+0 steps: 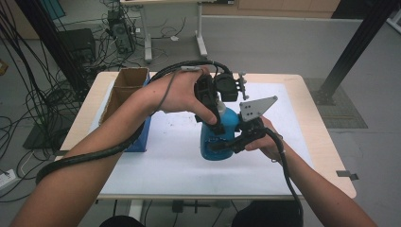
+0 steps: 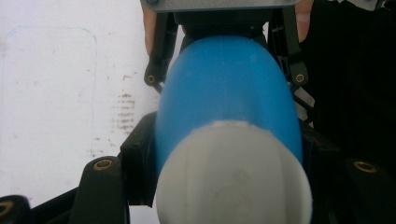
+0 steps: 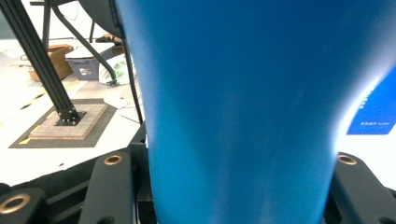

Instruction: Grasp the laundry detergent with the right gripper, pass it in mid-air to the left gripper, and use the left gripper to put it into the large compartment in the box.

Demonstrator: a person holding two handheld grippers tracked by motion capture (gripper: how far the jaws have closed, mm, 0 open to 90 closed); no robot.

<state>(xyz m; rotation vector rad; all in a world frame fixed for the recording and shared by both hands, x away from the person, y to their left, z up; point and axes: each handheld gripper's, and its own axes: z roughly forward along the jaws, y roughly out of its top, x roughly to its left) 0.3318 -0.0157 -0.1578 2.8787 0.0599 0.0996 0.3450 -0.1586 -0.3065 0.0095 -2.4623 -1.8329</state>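
White table (image 1: 156,161), both grippers clamped around blue bottle (image 1: 218,137).

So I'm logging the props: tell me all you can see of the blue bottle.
The blue bottle looks like smooth plastic, wide at the base and narrowing to a white cap. It stands upright on the white table cover. The left gripper clasps its top; the right gripper clamps its lower body.
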